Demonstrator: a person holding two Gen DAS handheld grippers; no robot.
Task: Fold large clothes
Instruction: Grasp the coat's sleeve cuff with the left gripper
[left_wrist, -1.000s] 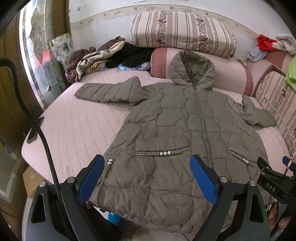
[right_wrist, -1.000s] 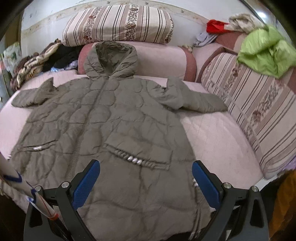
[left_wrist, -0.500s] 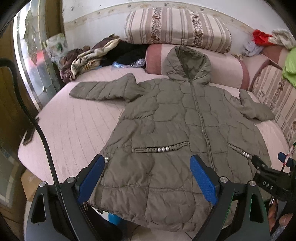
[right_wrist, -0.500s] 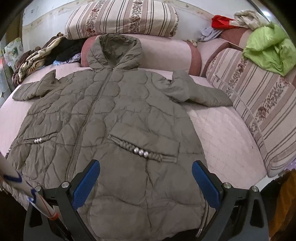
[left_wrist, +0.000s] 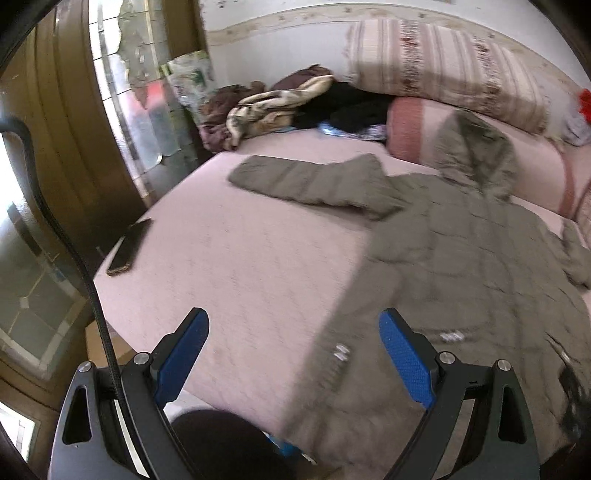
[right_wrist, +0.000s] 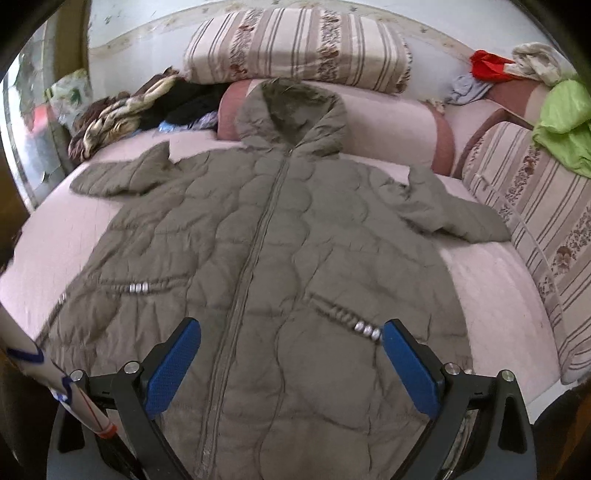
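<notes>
An olive-green quilted hooded puffer coat is lying flat, zipped and face-up, on a pale pink quilted bed cover, hood toward 12 o'clock and both sleeves spreading outward. The right gripper is hovering over the hem with its blue-padded jaws standing wide apart and gripping nothing; the left gripper is likewise gaping and empty, pointing at bare cover with the coat's edge lying at its 3 o'clock. Likely risks: the padding is thick and slippery, so a shallow pinch is liable to catch only the top layer and drag the coat off square; the hem is appearing to overhang the bed edge, so a pull toward 6 o'clock could slide the whole garment off. The left wrist view is showing a dark slim phone resting at the bed edge at 9 o'clock, absent from the right view and at risk during a sleeve fold. The right wrist view alone is showing the right sleeve and a lime-green garment at 2 o'clock.
</notes>
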